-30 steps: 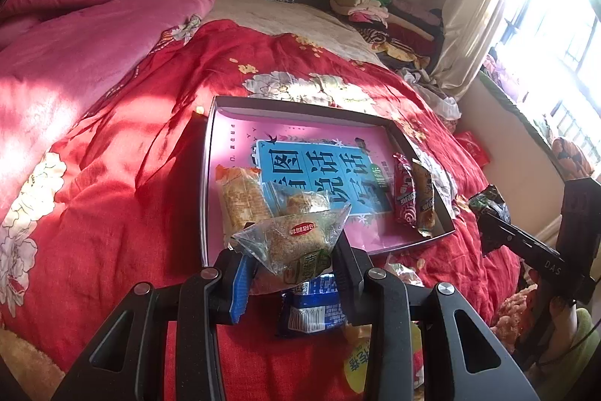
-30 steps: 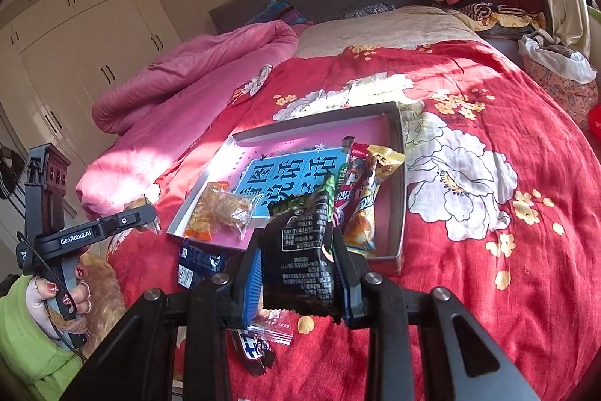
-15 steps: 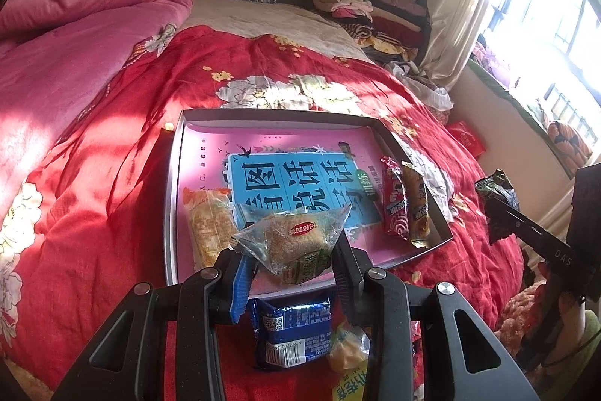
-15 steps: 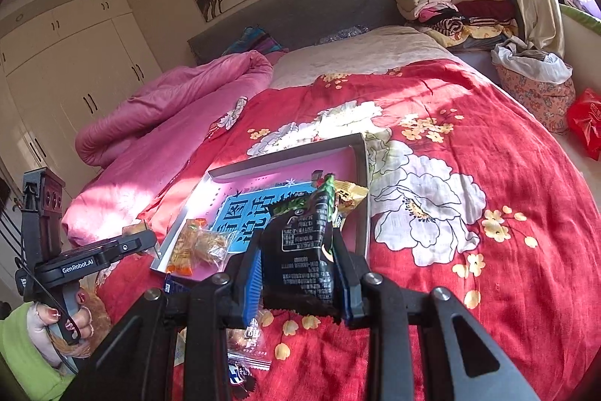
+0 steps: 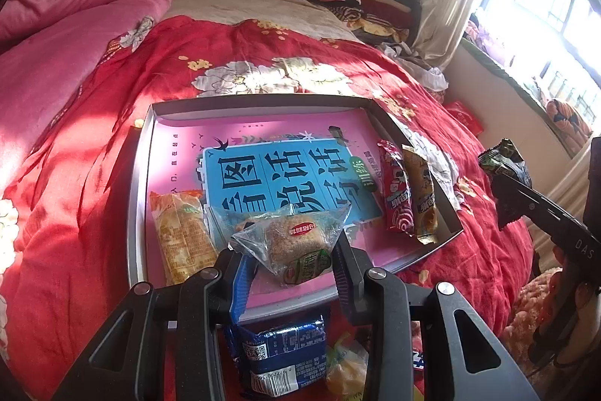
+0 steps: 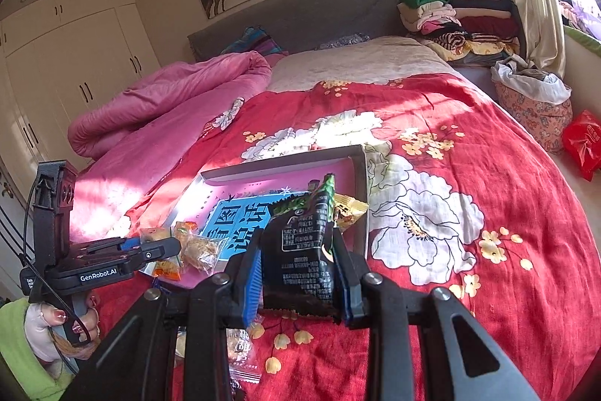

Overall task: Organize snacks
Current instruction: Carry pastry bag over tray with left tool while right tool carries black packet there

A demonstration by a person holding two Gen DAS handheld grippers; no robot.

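Observation:
A grey shallow box (image 5: 139, 198) with a pink and blue printed bottom lies on the red floral quilt. In it are an orange snack pack (image 5: 182, 235) at the left and a red pack (image 5: 394, 192) and a yellow pack (image 5: 422, 198) at the right. My left gripper (image 5: 291, 273) is shut on a clear-wrapped cake (image 5: 296, 243), held over the box's near edge. My right gripper (image 6: 296, 273) is shut on a black snack bag (image 6: 300, 250), held above the quilt near the box's right corner (image 6: 362, 198). It also shows in the left wrist view (image 5: 503, 162).
A blue biscuit pack (image 5: 280, 354) and a yellow candy (image 5: 345, 363) lie on the quilt below the left gripper. Loose wrapped snacks (image 6: 240, 352) lie under the right gripper. A pink duvet (image 5: 56, 36) is heaped at the left. Folded clothes (image 6: 450, 21) are stacked by the headboard.
Both grippers have drawn back and up from the box with their snacks still held. The right gripper moved off the box towards its right corner.

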